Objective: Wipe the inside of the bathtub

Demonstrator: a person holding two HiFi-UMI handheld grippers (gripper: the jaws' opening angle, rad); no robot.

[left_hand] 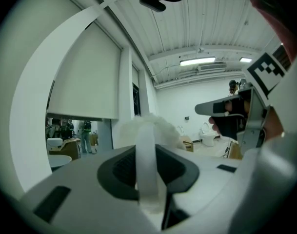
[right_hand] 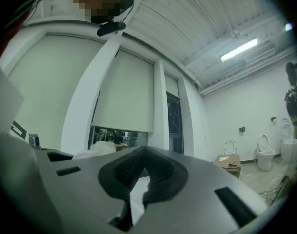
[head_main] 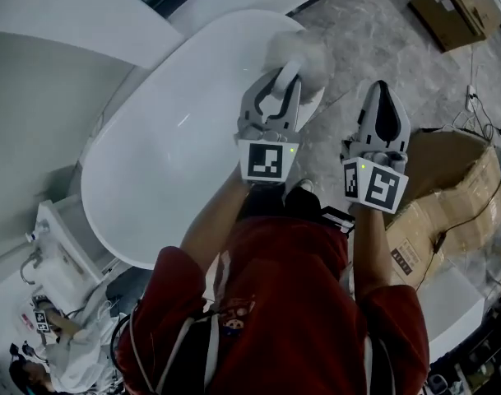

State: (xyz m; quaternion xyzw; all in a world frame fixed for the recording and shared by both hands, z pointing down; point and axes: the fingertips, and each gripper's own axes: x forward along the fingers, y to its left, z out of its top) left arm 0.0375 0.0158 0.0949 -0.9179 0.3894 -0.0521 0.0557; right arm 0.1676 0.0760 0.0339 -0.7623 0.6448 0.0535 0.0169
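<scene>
The white oval bathtub (head_main: 168, 138) fills the left half of the head view. My left gripper (head_main: 285, 74) is over the tub's right end, shut on a fluffy white cloth (head_main: 301, 54) that bunches past its tips. In the left gripper view the cloth (left_hand: 160, 125) puffs out beyond the closed jaws, with a white strip of it pinched between them at the left gripper (left_hand: 147, 145). My right gripper (head_main: 382, 93) hangs beside the tub over the marbled floor, shut with nothing in it. The right gripper (right_hand: 146, 155) points into the room.
A crumpled cardboard box (head_main: 452, 196) lies by my right side and a flat box (head_main: 457, 6) sits at the far right. Cables (head_main: 476, 105) trail on the floor. A person in white (head_main: 65, 344) is at the lower left. Toilets (right_hand: 264, 152) stand along the far wall.
</scene>
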